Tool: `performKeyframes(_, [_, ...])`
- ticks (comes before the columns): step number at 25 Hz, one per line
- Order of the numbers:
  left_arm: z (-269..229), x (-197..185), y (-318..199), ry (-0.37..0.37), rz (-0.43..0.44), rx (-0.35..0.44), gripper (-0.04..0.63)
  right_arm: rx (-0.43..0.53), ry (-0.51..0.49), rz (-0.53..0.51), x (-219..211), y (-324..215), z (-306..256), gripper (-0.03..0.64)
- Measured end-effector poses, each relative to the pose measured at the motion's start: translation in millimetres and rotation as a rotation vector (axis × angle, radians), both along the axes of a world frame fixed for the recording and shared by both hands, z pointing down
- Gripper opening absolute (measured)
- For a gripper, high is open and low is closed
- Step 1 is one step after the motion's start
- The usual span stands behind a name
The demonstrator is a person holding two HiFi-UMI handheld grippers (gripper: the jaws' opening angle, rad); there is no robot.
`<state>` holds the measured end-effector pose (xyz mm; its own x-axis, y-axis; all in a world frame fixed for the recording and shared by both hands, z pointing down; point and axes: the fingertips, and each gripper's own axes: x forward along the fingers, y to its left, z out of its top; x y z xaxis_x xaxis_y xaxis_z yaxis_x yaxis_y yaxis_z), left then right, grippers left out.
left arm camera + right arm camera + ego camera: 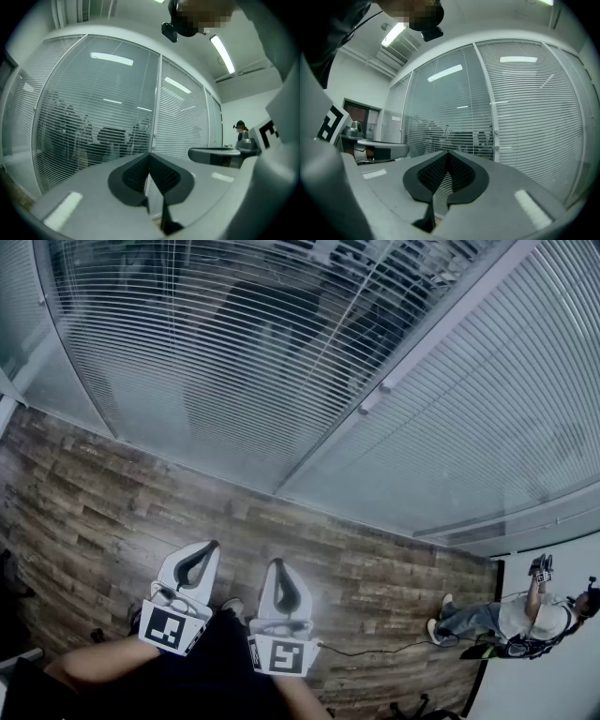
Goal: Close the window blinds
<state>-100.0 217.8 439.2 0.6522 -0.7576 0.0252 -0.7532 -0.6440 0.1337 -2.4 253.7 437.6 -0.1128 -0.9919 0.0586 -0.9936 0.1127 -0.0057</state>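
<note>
I am standing by a glass wall where white horizontal-slat window blinds (281, 352) are hanging flat behind the panes. Each slat's long axis is running sideways across the wall, while the blinds as a whole are dropping straight down toward the brown wood-plank floor (112, 493). A grey metal frame post (412, 362) is splitting the wall into panels. In the panel to its left the slats are letting dark shapes in the room beyond show through. In the panel to its right (539, 117) the slats are looking paler and more solid. The person is holding the left gripper (211, 547) and the right gripper (277, 563) side by side, both pointing level at the glass. Both are staying well apart from the blinds. The left gripper's dark ribbed pads are meeting at their tips with nothing between them, and the right gripper's jaws are likewise pressing together and holding nothing. Off in the far corner, beside a white wall, a second person (525, 615) is standing and raising a pair of grippers too.
</note>
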Motion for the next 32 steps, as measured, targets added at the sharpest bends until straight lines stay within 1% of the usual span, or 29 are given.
performKeyframes(3, [3.8,13.1,2.6,-0.023,-0.009,-0.001,0.002,0.002,0.005,-0.005,15.4,1.8,-0.8,0.0])
performKeyframes(6, [8.2,26.1,7.1,-0.044,-0.012,0.012,0.002,0.006,-0.014,-0.008,31.5,5.6,0.9,0.0])
performKeyframes(10, [9.3,37.0,15.9,-0.027,-0.042,0.022,0.002,0.015,-0.037,0.009,55.8,15.5,5.2,0.002])
performKeyframes(13, [14.2,35.2,24.5,-0.025,-0.075,0.014,0.002,0.022,-0.065,0.019,67.9,22.9,10.6,0.003])
performKeyframes(17, [21.7,30.6,25.6,-0.047,-0.1,0.002,0.002,0.024,-0.092,0.029,75.5,27.5,16.3,0.003])
performKeyframes(20, [24.6,31.9,16.3,-0.06,-0.093,0.005,0.002,0.037,-0.095,0.034,76.1,20.4,14.4,0.003])
performKeyframes(23, [26.4,31.1,4.1,-0.046,-0.073,0.024,0.002,0.051,-0.087,0.053,72.4,8.9,14.8,0.003])
performKeyframes(25, [31.0,32.0,-8.4,-0.03,-0.051,0.015,0.002,0.051,-0.085,0.063,69.5,-3.5,16.7,0.003])
performKeyframes(29, [30.3,37.7,-45.4,-0.023,-0.004,0.008,0.002,0.022,-0.073,0.065,66.6,-42.5,19.0,0.003])
performKeyframes(32, [25.7,37.4,-78.3,0.007,0.022,-0.003,0.002,0.004,-0.062,0.087,67.6,-77.7,19.2,0.005])
